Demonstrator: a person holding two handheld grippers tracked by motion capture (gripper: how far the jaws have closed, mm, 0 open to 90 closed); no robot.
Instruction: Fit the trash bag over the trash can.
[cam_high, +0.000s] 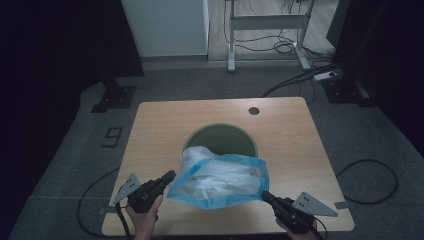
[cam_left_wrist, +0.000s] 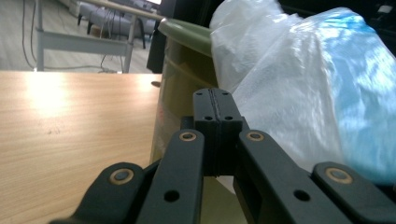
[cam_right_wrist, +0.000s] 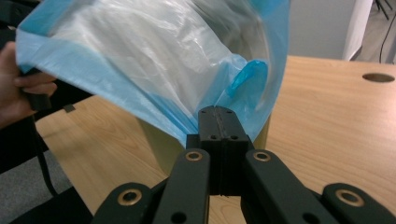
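Holding blue bag (cam_high: 220, 181) taut over green bin (cam_high: 220, 138) | left gripper (cam_high: 170, 176), right gripper (cam_high: 265, 195) clamped on its edges, angled inward

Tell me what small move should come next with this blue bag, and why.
Probably carry the bag forward over the green bin. Both the left gripper and right gripper pinch its rim, and its mouth sits nearer the person than the bin opening.

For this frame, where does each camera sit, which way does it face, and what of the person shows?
High view: above the near table edge, looking forward and down on the table, green bin and blue bag; both hands hold grippers.
Left gripper view: rides the left gripper, looking level along its shut jaws at bin and bag.
Right gripper view: rides the right gripper, jaws pinching the bag; the other hand shows.
All share the bag.
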